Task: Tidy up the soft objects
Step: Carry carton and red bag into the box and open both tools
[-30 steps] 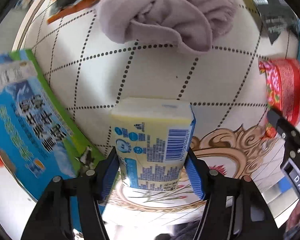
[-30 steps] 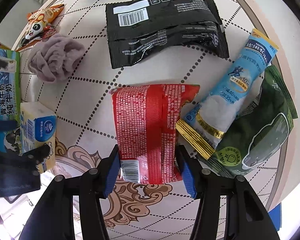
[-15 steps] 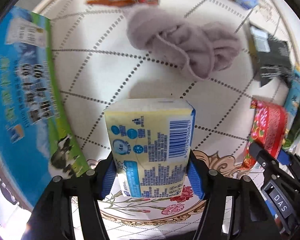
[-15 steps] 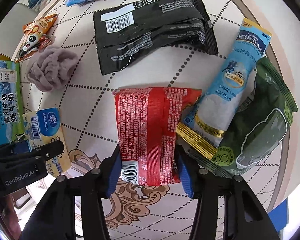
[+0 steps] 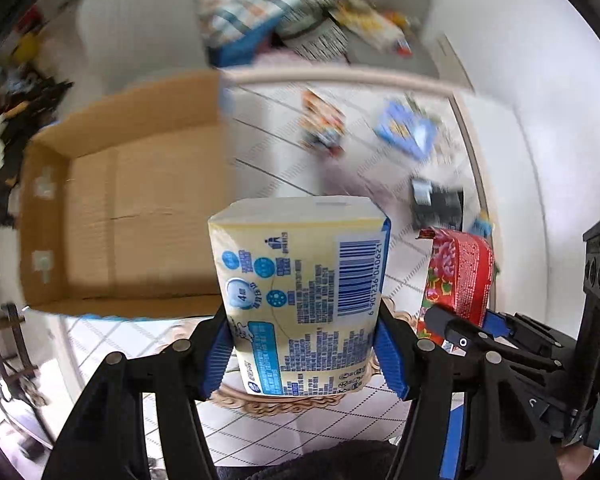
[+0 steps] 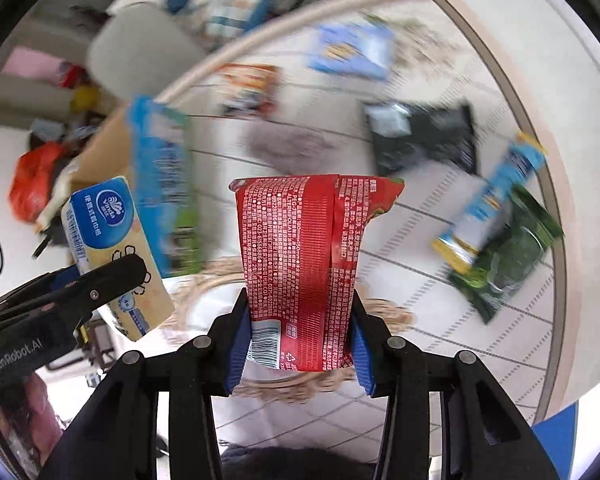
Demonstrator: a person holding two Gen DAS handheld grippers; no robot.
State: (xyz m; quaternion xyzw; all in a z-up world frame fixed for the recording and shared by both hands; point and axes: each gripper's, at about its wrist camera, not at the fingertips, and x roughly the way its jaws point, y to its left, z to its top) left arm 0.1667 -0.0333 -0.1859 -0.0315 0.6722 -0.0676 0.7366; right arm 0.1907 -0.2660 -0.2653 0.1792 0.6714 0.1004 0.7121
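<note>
My left gripper (image 5: pixel 304 356) is shut on a yellow and blue tissue pack (image 5: pixel 300 296) and holds it in the air above the table. The pack also shows in the right wrist view (image 6: pixel 112 248), next to the left gripper. My right gripper (image 6: pixel 300 344) is shut on a red wipes packet (image 6: pixel 304 264) and holds it lifted; the packet shows in the left wrist view (image 5: pixel 456 276). An open cardboard box (image 5: pixel 136 220), nothing in it, lies ahead and left of the tissue pack. A grey cloth (image 6: pixel 288 148) lies on the table.
On the round table (image 6: pixel 420 220) lie a black packet (image 6: pixel 424 140), a blue stick packet (image 6: pixel 492 200), a green packet (image 6: pixel 512 256), a blue pouch (image 6: pixel 352 52) and an orange snack packet (image 6: pixel 252 88). Chairs and clutter stand beyond the table edge.
Both grippers have lifted their packs off the table and tilted up. The view now takes in the open cardboard box and the room beyond. The frames are motion-blurred.
</note>
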